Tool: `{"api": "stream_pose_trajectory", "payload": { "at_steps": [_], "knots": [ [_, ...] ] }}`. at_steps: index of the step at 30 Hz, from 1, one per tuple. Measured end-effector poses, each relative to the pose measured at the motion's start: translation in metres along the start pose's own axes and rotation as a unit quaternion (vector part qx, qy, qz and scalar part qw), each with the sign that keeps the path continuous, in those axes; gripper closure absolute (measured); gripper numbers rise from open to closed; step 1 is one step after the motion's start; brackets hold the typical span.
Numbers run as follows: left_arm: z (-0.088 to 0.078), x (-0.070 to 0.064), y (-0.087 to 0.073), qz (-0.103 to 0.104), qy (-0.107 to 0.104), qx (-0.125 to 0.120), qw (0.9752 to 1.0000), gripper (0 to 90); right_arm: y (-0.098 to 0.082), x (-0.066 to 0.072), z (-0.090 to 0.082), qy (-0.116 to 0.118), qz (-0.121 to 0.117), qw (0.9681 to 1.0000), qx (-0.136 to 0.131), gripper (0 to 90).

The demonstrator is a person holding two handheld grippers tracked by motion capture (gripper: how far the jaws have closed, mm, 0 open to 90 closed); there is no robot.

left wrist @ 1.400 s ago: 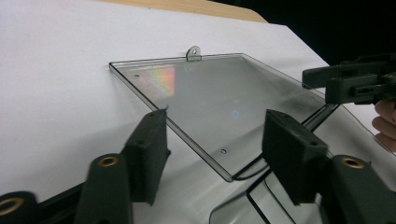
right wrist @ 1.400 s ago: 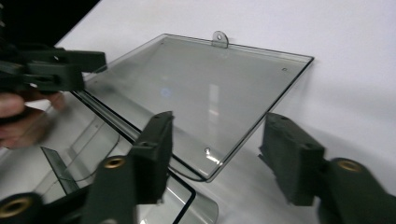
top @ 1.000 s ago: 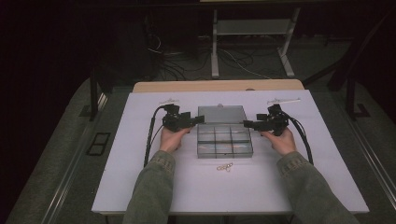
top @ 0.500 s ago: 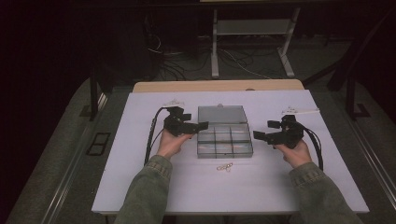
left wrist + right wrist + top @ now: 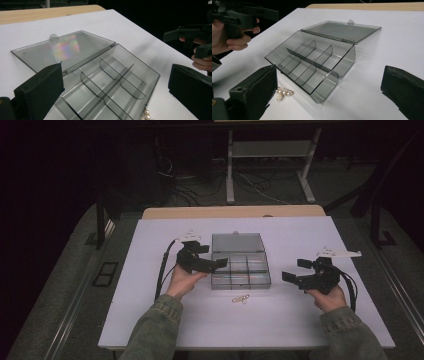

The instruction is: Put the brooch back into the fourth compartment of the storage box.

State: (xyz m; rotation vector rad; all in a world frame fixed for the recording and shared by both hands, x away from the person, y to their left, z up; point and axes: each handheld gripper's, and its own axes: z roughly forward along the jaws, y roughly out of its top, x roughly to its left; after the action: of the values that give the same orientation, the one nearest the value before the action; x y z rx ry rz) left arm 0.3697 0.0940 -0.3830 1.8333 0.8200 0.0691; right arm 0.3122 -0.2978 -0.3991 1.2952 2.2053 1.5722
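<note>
A clear smoky plastic compartment box (image 5: pixel 241 269) stands mid-table, its lid (image 5: pixel 237 242) lying open flat behind it and the divided cells (image 5: pixel 110 85) (image 5: pixel 307 65) empty. A small pearl-and-gold trinket (image 5: pixel 241 298) (image 5: pixel 283 93) lies on the table just in front of it. My left gripper (image 5: pixel 212 257) (image 5: pixel 115 82) hovers at the box's left edge. My right gripper (image 5: pixel 295 270) (image 5: pixel 329 82) is off to the box's right, well apart from it. Both have just been opening their jaws wider, and nothing is between them.
The box sits on a white board (image 5: pixel 150 285) with a wooden table edge (image 5: pixel 230 211) behind it. Beyond the table, a metal stand (image 5: pixel 270 150) and loose cables (image 5: pixel 250 182) lie on the dark floor. Cables trail from both grippers.
Both grippers have drawn back from the box's sides. The right one has moved far to the right and nearer the front edge, the left only slightly. The box stays put with its lid open.
</note>
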Motion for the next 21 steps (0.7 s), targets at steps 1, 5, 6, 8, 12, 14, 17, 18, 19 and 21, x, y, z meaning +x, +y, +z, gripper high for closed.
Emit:
{"api": "stream_pose_trajectory", "payload": {
  "at_steps": [1,5,6,8,12,14,17,18,19,21],
  "knots": [
    [0.0,-0.002,0.0,0.004,-0.004,0.002,1.0,0.0,-0.002,0.001,-0.002,-0.001,-0.001,1.0,0.003,0.7],
    [0.001,-0.01,-0.003,0.011,-0.011,0.007,0.9999,0.0,-0.008,0.004,-0.008,-0.001,-0.006,0.9999,0.009,0.7],
    [0.001,-0.012,-0.004,0.017,-0.013,0.01,0.9997,0.0,-0.01,0.005,-0.009,-0.002,-0.011,0.9999,0.007,0.7],
    [0.002,-0.016,-0.005,0.022,-0.013,0.017,0.9995,0.0,-0.013,0.007,-0.012,-0.004,-0.015,0.9999,0.007,0.7],
    [0.004,-0.023,-0.007,0.038,-0.018,0.034,0.9985,0.0,-0.018,0.011,-0.016,-0.008,-0.022,0.9997,0.011,0.7],
    [0.005,-0.027,-0.008,0.047,-0.021,0.044,0.9977,0.0,-0.021,0.011,-0.018,-0.007,-0.02,0.9997,0.012,0.7],
    [0.008,-0.032,-0.01,0.055,-0.026,0.057,0.9965,0.0,-0.025,0.01,-0.02,-0.007,-0.021,0.9996,0.014,0.7],
    [0.009,-0.034,-0.01,0.057,-0.029,0.061,0.9961,0.0,-0.026,0.01,-0.021,-0.007,-0.018,0.9997,0.017,0.7],
    [0.009,-0.035,-0.011,0.06,-0.031,0.065,0.9957,0.0,-0.027,0.01,-0.021,-0.008,-0.019,0.9996,0.017,0.7],
    [0.011,-0.038,-0.012,0.064,-0.036,0.072,0.9947,0.0,-0.028,0.01,-0.023,-0.008,-0.018,0.9996,0.02,0.7]
  ]
}}
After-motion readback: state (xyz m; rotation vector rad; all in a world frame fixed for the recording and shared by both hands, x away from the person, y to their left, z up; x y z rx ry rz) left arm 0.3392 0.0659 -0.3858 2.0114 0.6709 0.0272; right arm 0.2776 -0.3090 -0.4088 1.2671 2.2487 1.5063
